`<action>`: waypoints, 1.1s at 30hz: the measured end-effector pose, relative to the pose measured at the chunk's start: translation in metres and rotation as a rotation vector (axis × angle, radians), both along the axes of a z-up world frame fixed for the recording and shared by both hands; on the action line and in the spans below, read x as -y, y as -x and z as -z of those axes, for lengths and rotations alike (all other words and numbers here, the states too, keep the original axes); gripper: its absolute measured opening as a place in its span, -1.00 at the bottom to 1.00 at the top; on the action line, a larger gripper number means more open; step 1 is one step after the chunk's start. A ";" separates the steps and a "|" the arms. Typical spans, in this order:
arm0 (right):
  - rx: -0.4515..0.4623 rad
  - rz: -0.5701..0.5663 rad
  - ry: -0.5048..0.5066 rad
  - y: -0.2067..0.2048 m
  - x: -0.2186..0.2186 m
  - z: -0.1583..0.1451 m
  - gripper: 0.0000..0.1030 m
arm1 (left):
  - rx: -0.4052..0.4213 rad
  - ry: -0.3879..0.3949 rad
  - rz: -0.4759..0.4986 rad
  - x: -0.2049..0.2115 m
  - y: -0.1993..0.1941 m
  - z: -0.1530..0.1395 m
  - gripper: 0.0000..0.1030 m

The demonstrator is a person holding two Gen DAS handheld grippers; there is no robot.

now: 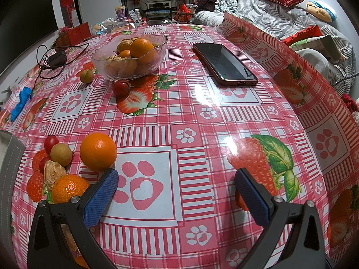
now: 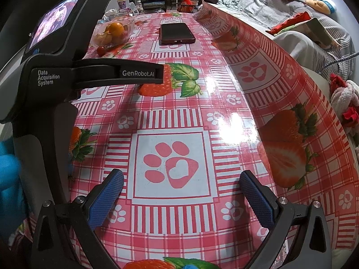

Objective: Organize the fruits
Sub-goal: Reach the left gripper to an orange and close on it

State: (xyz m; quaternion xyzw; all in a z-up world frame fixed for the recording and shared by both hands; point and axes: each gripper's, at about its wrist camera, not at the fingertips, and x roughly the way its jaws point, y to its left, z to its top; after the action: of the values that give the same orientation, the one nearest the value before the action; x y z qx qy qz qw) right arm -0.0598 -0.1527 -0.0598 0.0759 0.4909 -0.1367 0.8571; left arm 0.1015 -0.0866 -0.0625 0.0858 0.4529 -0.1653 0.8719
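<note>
1. The left gripper (image 1: 177, 179) is spread wide with nothing between its blue pads (image 1: 102, 198), low over a paw print on the bench (image 1: 224, 116)
2. The right gripper (image 2: 181, 182) is spread too and holds nothing; the left gripper's black body fills that view from 9 to 11 o'clock
3. In the left view an orange (image 1: 98, 152) sits at 9 o'clock, just off the left pad's tip
4. Further toward 8 o'clock lie a mandarin (image 1: 69, 191), a longan (image 1: 61, 155), a husked fruit (image 1: 53, 172), perhaps a physalis, and two cherry tomatoes (image 1: 51, 142), all bunched close
5. A glass bowl (image 1: 129, 61) stands at 11 o'clock, well apart from that bunch, with oranges and husked fruits inside
6. A tomato (image 1: 121, 87) rests just in front of the bowl; a second longan (image 1: 86, 76) lies by its left side
7. A phone (image 1: 224, 63) lies flat at 1 o'clock, right of the bowl
8. A charger (image 1: 57, 58) with its cable is at 10 o'clock and a blue glove (image 1: 21, 103) at 9 o'clock near the bench edge
</note>
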 end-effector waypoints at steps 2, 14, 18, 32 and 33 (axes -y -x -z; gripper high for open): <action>0.000 0.001 0.000 0.000 0.000 0.000 1.00 | 0.000 0.000 0.000 0.000 0.000 0.000 1.00; 0.014 0.002 0.006 0.004 -0.004 -0.001 1.00 | -0.010 0.040 0.123 -0.025 0.032 -0.042 1.00; 0.021 0.001 0.010 0.006 -0.006 -0.001 1.00 | 0.070 0.036 0.122 -0.060 0.052 -0.063 1.00; 0.051 0.005 0.020 0.013 -0.010 -0.002 1.00 | -0.059 -0.039 -0.002 -0.116 0.057 -0.007 1.00; 0.051 0.005 0.020 0.013 -0.009 -0.002 1.00 | -0.071 -0.042 -0.004 -0.114 0.055 -0.003 1.00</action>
State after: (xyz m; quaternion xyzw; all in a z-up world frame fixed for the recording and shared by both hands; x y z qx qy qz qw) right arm -0.0730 -0.1434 -0.0574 0.0722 0.4672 -0.1416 0.8698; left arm 0.0466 0.0278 -0.0600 0.0976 0.4873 -0.1570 0.8534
